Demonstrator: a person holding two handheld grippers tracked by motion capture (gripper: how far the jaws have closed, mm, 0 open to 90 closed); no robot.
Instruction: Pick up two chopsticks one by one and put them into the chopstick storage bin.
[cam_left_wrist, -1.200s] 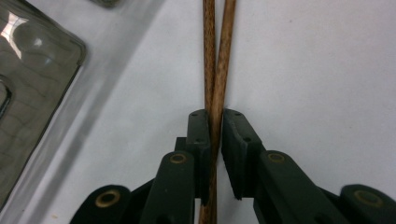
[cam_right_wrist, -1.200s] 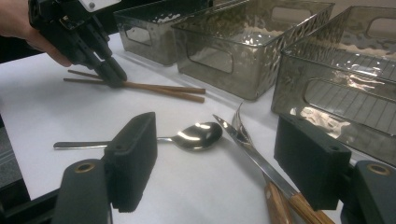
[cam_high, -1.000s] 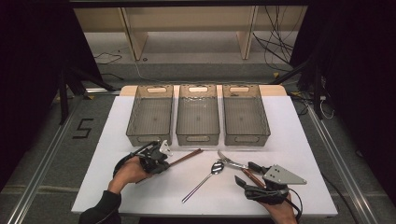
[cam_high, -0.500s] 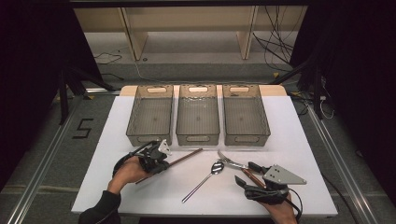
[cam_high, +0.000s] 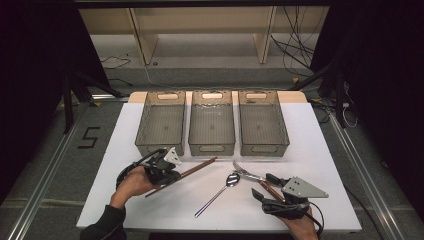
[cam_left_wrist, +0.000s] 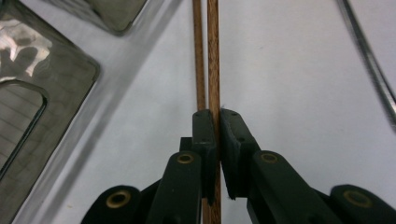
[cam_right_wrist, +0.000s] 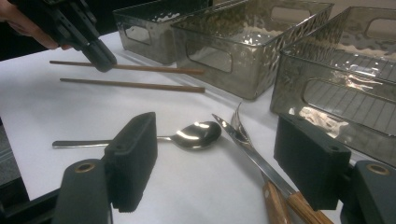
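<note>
Two brown chopsticks lie in front of the trays. My left gripper (cam_high: 169, 174) (cam_left_wrist: 217, 114) is shut on one chopstick (cam_left_wrist: 213, 56) (cam_right_wrist: 140, 68), near its middle. The second chopstick (cam_left_wrist: 198, 56) (cam_right_wrist: 135, 85) rests on the white table just beside it. In the right gripper view the left gripper (cam_right_wrist: 100, 60) shows at the top left. My right gripper (cam_high: 265, 187) (cam_right_wrist: 219, 154) stands open low over the table. A knife (cam_right_wrist: 252, 149) and a fork (cam_right_wrist: 238, 121) with wooden handles lie between its jaws, untouched. A steel spoon (cam_high: 232, 179) (cam_right_wrist: 196, 134) lies just left of them.
Three smoky clear trays stand side by side behind the cutlery: left (cam_high: 161, 148), middle (cam_high: 212, 148), right (cam_high: 264, 148). The left tray's corner (cam_left_wrist: 28, 84) is close to my left gripper. The white table top (cam_high: 325, 165) ends near both hands at the front.
</note>
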